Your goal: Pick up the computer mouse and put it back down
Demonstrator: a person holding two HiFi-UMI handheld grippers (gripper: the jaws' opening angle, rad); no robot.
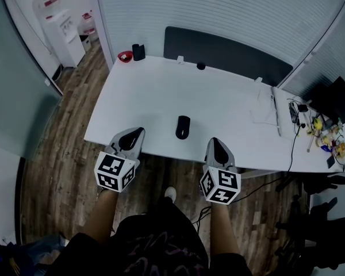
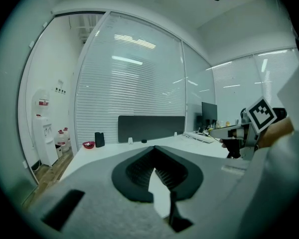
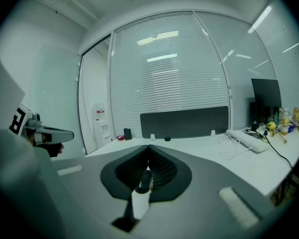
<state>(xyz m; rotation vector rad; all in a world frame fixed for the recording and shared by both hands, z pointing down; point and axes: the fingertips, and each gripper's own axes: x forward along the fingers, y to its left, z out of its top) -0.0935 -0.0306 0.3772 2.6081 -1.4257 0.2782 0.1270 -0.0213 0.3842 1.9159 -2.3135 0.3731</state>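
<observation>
The person's legs stand on a wood-plank floor (image 1: pixel 57 154), nearer than the computer mouse (image 1: pixel 183 127). Two grippers hover at the near edge of the white surface (image 1: pixel 161 94). The left gripper (image 1: pixel 139 131) is to the mouse's near left and the right gripper (image 1: pixel 214 141) to its near right. Neither touches the mouse. Each gripper's fingers are pressed together at the tips and hold nothing.

The one mouse, black, lies flat on the surface close to the near edge, between the two grippers and slightly beyond them.

To the mouse's right lie one white keyboard (image 1: pixel 274 109) and a tangle of cables. Farther right are a dark monitor (image 1: pixel 340 98) and a cluster of small coloured items too small to tell apart.

Beyond the mouse, along the far edge, stand one red bowl (image 1: pixel 125 56) and, just beside it, one black container (image 1: pixel 138 52). One small white object (image 1: pixel 180 59) and one small dark round object (image 1: pixel 200 66) are there too.

Behind these rises one dark panel (image 1: pixel 224 53), backed by glass walls with slatted blinds (image 1: pixel 218 10). Far beyond the mouse to the left stands one white water dispenser (image 1: pixel 63 33), with two jugs (image 2: pixel 63 136) beside it.
</observation>
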